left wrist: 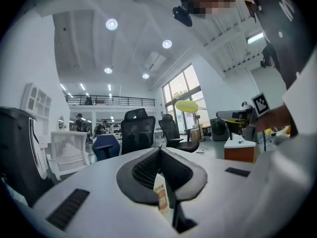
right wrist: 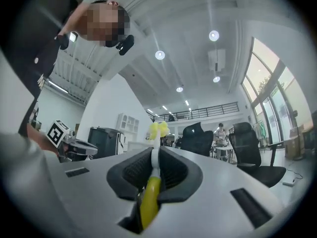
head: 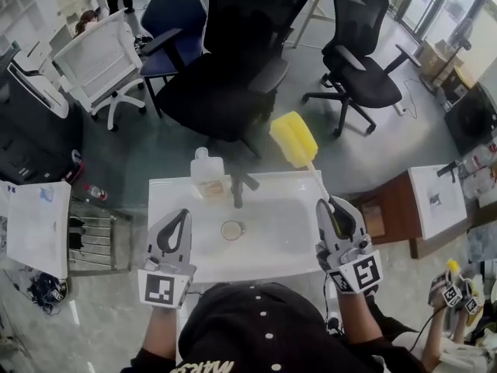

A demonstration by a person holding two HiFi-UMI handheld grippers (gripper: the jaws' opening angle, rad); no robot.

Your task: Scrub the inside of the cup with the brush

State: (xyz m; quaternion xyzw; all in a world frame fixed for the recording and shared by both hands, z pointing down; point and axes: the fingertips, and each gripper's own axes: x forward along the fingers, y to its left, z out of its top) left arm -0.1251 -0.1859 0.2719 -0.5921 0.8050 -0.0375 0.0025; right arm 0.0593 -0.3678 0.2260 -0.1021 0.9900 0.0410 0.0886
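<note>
Jaws of the right gripper (head: 329,206) are clamping the thin handle of the long brush with a yellow sponge head (head: 293,138), which is sticking out past the white rectangular sink's (head: 287,247) far rim. Left gripper (head: 181,214) is hovering over the sink's near left side, jaws clenched together on nothing. Clear plastic cup (head: 207,169) is standing on the back rim, just left of the black tap (head: 237,186).

The brush (head: 293,140) in the right gripper (head: 335,207) is yellow with a white stem. That gripper and the left gripper (head: 180,217) are pale grey with black-and-white square markers.
</note>
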